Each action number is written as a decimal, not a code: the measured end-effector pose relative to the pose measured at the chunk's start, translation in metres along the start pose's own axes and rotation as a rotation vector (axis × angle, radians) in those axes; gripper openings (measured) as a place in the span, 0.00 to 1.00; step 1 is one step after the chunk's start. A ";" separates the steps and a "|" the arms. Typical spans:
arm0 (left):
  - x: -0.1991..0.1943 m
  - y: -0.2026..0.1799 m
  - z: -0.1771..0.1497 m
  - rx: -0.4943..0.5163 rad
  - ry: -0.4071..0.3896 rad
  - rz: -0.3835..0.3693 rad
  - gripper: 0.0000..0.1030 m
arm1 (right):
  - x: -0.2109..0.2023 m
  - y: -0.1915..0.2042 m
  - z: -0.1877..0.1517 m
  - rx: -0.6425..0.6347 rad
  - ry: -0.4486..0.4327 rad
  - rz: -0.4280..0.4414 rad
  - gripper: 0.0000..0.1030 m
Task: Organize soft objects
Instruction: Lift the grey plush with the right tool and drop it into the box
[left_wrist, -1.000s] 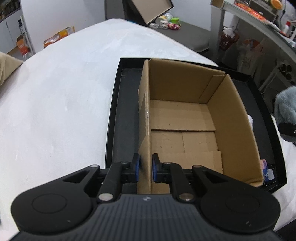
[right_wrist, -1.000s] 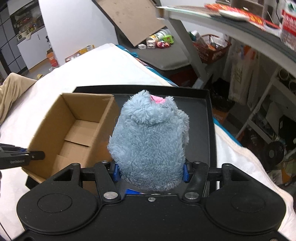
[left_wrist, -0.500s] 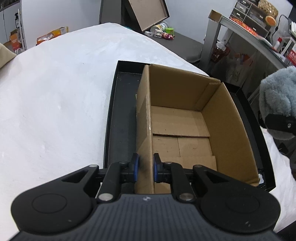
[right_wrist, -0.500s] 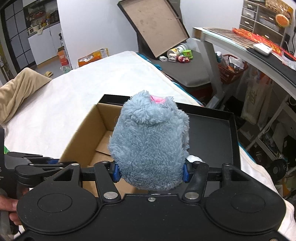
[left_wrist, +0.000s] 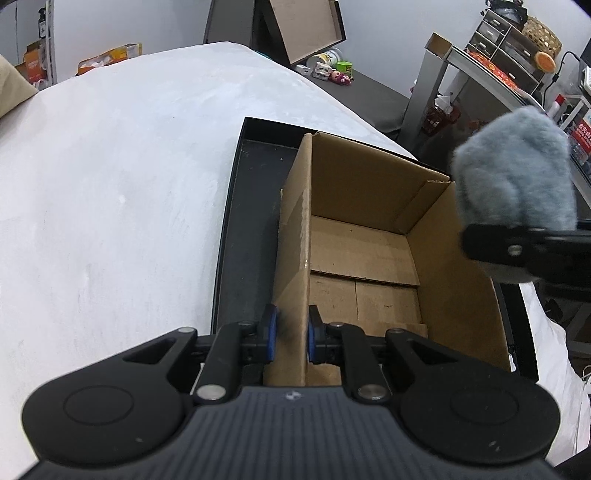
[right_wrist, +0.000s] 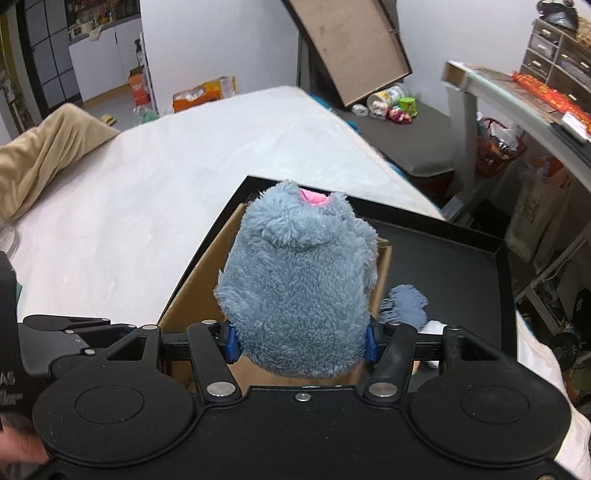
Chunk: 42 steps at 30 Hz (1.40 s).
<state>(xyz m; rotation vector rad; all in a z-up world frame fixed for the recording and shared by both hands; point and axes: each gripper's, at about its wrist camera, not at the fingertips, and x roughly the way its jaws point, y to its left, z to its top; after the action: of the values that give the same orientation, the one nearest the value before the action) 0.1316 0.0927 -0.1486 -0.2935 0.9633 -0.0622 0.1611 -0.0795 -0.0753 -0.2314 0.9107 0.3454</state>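
An open cardboard box (left_wrist: 369, 243) stands in a black tray (left_wrist: 251, 236) on a white bed. My left gripper (left_wrist: 290, 336) is shut on the box's near left wall. My right gripper (right_wrist: 299, 341) is shut on a fluffy grey-blue plush toy (right_wrist: 299, 284) with a pink patch on top, held above the box's right side (right_wrist: 199, 291). The toy also shows in the left wrist view (left_wrist: 517, 184), over the box's right wall. The box's inside shows only bare cardboard flaps.
A second grey-blue soft piece (right_wrist: 404, 304) and something white (right_wrist: 434, 328) lie in the tray right of the box. A beige blanket (right_wrist: 40, 162) lies at the bed's far left. A metal shelf (right_wrist: 517, 107) and floor clutter stand to the right.
My right gripper has lifted the plush toy up and to the left, from beside the box to above its right side. My left gripper keeps its hold on the box wall.
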 end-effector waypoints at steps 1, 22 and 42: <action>0.000 0.000 0.000 -0.004 0.001 0.002 0.14 | 0.003 0.002 0.001 -0.004 0.014 0.007 0.55; -0.004 -0.001 -0.006 -0.099 0.001 0.021 0.17 | 0.019 0.007 0.007 -0.052 0.034 0.031 0.66; -0.017 -0.035 -0.002 0.109 -0.027 0.100 0.77 | -0.026 -0.082 -0.048 0.116 0.028 0.019 0.68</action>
<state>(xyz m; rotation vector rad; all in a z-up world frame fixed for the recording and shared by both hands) 0.1228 0.0620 -0.1267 -0.1449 0.9430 -0.0189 0.1436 -0.1761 -0.0788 -0.1216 0.9579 0.3064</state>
